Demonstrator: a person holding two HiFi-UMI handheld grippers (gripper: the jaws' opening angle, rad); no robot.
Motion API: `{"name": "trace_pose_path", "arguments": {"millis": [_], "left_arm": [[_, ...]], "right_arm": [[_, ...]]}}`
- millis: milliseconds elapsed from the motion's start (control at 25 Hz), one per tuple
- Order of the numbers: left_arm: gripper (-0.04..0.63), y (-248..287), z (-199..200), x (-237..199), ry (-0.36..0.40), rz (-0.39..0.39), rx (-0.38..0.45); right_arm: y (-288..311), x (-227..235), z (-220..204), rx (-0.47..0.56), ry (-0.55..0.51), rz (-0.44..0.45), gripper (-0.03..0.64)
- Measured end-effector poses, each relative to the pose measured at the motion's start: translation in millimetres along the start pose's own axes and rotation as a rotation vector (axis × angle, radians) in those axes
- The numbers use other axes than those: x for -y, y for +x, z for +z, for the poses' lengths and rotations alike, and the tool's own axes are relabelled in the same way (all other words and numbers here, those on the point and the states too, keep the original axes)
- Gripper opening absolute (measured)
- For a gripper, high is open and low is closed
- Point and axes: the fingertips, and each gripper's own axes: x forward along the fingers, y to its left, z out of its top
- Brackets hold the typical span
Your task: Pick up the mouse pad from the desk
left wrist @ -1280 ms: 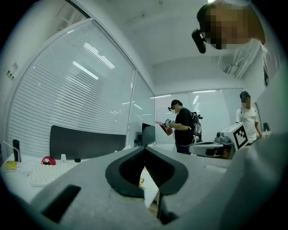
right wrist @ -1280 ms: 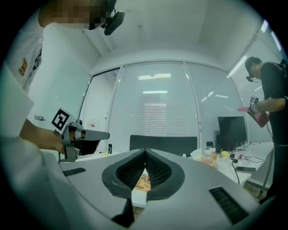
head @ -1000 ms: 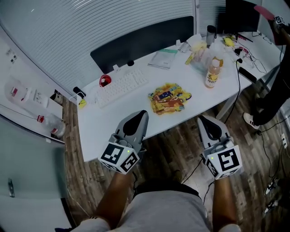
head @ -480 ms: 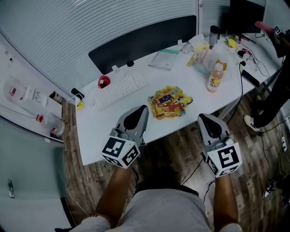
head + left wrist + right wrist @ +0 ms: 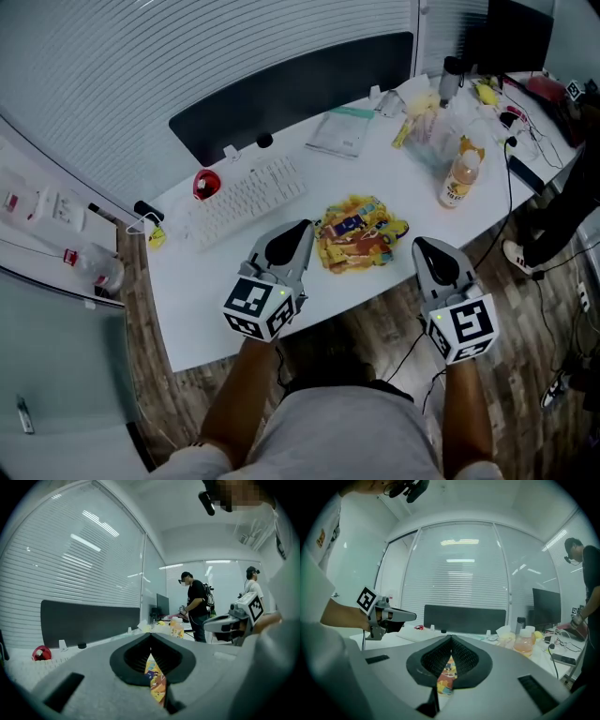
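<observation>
While person stands at white desk, left gripper and right gripper hover at its front edge, jaws pressed together, nothing gripped. Colourful printed mouse pad lies flat mid-desk, between both tips. White keyboard behind it; orange drink bottle to right.

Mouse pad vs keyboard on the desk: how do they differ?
The mouse pad is colourfully printed, yellow and orange, and compact; the keyboard is plain white and long. The mouse pad lies nearer the front edge of the desk; the keyboard sits further back. Both lie flat, untouched.
</observation>
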Motion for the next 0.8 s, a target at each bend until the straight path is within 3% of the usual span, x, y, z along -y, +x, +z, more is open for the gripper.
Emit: {"name": "trace_pose_path", "arguments": {"millis": [440,800], "left_arm": [[0.017,57.8,-50.1,-44.0,-0.017,-0.089,-0.204],[0.02,95.2,-110.5,-60.5,-0.048,-0.174,-0.437]], "right_arm": [[52.8,9.7,-24.5,-0.117,0.021,-0.071,0.012],[69.0,23.4,-73.4,-0.253,0.12,-0.154,0.014]]}}
